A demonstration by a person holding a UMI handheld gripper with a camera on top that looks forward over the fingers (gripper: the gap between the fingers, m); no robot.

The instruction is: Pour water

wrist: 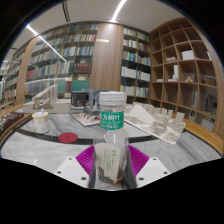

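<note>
A clear plastic water bottle [112,135] with a green label and a white cap stands upright between my fingers. My gripper [112,163] is shut on the bottle, both purple pads [88,158] pressing its lower body. The bottle is held above the marble table [40,148]. A white cup [40,121] stands on the table beyond and to the left of my fingers. A small red lid [67,137] lies on the table just ahead of the left finger.
Papers and white items [150,118] lie on the table to the right of the bottle. A monitor [80,99] stands behind. Bookshelves [60,60] fill the far wall, and open wooden shelving [185,70] is at the right.
</note>
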